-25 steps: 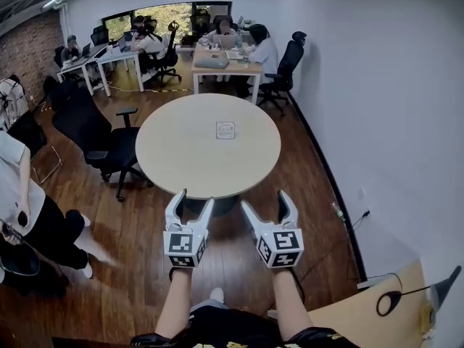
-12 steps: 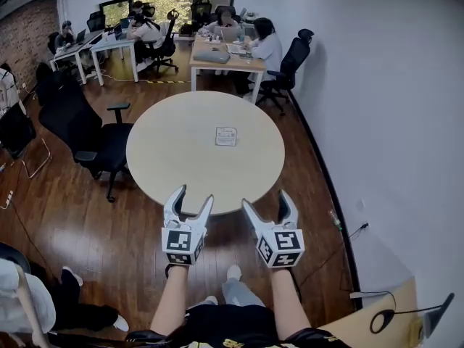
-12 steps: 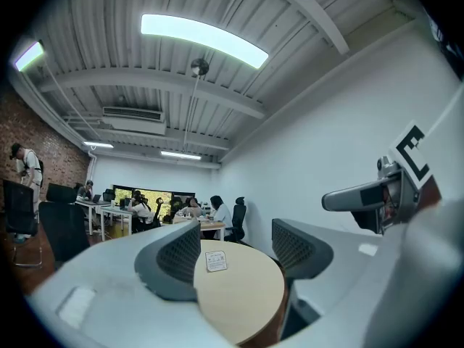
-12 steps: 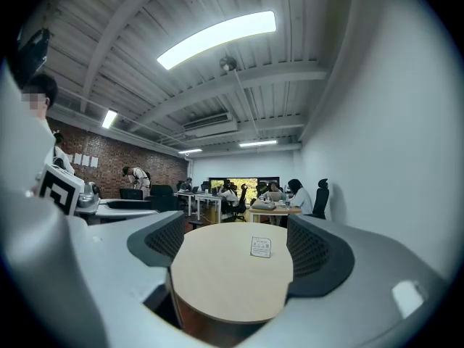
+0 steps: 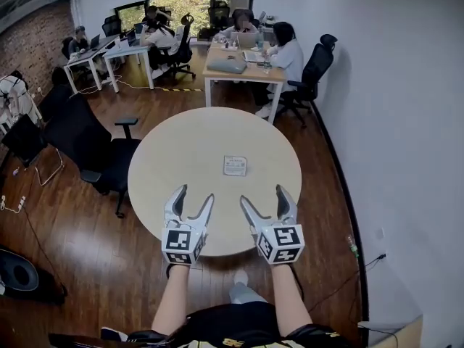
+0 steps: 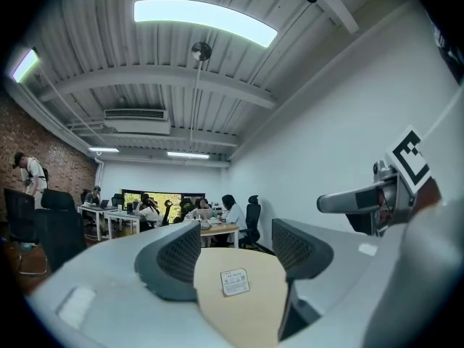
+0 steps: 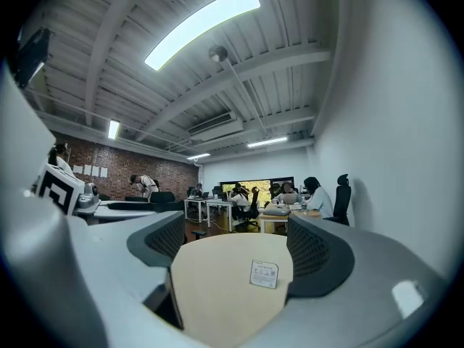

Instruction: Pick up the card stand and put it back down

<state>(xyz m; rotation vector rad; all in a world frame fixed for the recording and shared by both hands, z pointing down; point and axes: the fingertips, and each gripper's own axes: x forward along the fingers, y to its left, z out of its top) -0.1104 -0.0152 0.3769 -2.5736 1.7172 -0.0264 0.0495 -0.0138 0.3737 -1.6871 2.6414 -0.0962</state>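
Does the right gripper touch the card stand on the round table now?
Apart. The head view shows bare table between the right gripper and the card stand; its open jaws hold nothing.

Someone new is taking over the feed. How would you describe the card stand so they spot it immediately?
Find the big round beige table in the middle of the wooden floor, closer to the camera than the rectangular desks. The card stand is the small white square card with print on it, standing just right of the table's centre. It is the only thing on that table.
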